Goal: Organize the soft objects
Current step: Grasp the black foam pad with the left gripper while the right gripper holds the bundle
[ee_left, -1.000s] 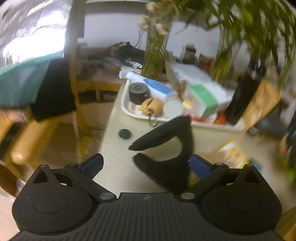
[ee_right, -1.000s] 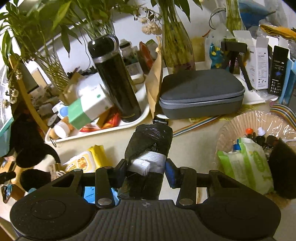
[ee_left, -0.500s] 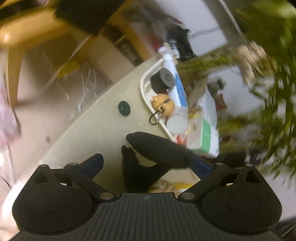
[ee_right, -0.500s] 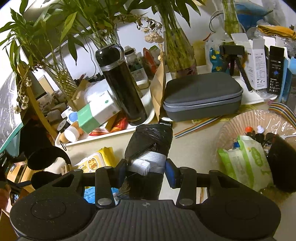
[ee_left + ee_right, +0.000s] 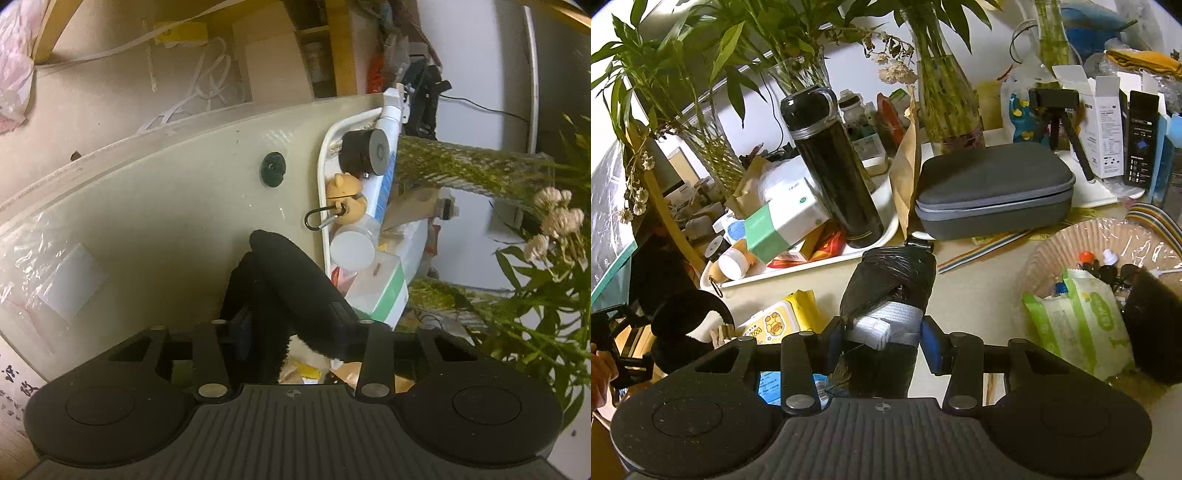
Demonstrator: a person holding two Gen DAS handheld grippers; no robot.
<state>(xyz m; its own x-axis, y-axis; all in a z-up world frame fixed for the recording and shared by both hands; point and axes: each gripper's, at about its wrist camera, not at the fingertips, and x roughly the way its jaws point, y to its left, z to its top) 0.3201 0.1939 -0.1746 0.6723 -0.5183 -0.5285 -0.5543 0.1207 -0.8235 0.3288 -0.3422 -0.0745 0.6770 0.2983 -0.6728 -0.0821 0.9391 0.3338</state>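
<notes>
Closing left gripper [image 5: 291,332] jaws around black earmuffs [image 5: 291,291] | right gripper [image 5: 882,339] clamped on black folded umbrella [image 5: 890,295] | both above table [image 5: 166,206]

Even indoor light, sharp frames, strong fisheye bending at edges.

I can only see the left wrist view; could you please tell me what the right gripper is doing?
Observer: The right gripper is shut on a black wrapped bundle with a grey strap round it.
Operator: Thank you. Is there a container nearby for soft things?
Observer: Yes, a pale basket stands to the right of the bundle, with a green wipes pack in it.
Operator: And what lies beyond the bundle?
Observer: A grey zipped case lies flat on the table behind it.
</notes>
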